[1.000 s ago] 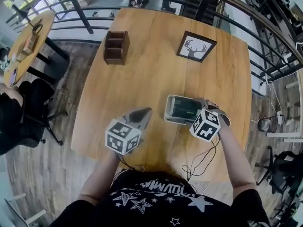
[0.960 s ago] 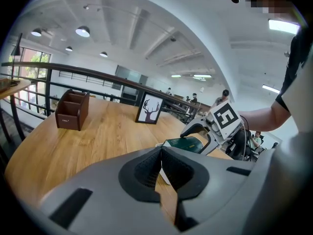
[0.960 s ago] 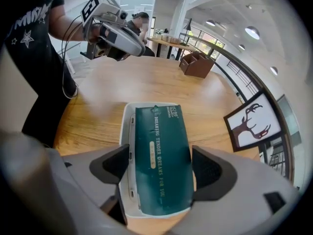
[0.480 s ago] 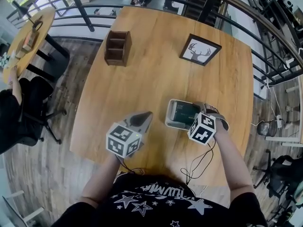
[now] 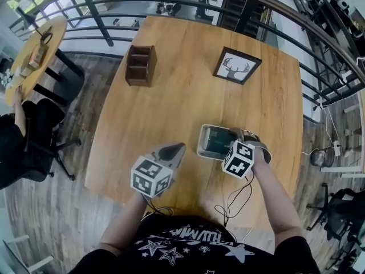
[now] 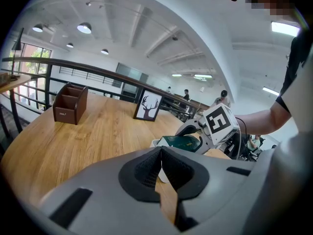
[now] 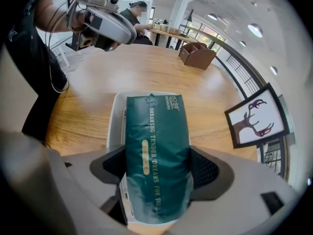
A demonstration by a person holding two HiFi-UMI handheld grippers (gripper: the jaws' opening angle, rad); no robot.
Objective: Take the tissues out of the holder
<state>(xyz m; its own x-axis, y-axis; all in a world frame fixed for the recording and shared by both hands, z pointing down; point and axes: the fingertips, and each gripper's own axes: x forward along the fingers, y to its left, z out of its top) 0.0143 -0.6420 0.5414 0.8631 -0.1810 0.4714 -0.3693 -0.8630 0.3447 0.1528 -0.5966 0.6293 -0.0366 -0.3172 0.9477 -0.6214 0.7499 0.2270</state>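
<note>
A dark green tissue pack (image 7: 156, 151) lies lengthwise in a white holder (image 7: 113, 116) on the wooden table. My right gripper (image 7: 156, 168) stands over the near end of the pack, with both dark pads pressed against its sides, shut on it. In the head view the holder (image 5: 203, 144) sits right of centre with the pack (image 5: 215, 141) inside it, and the right gripper (image 5: 232, 135) is at its right end. My left gripper (image 5: 174, 149) hovers left of the holder, shut with nothing in it. From the left gripper (image 6: 160, 151) view, the pack (image 6: 182, 142) shows just ahead.
A brown wooden organiser (image 5: 140, 65) stands at the table's far left. A framed deer picture (image 5: 236, 65) lies at the far right. A railing (image 5: 171, 7) runs beyond the table's far edge. Cables (image 5: 234, 193) trail off the near edge.
My right gripper has slid a little leftward along the holder, further over the pack. The left gripper has drifted slightly toward the near edge, still shut.
</note>
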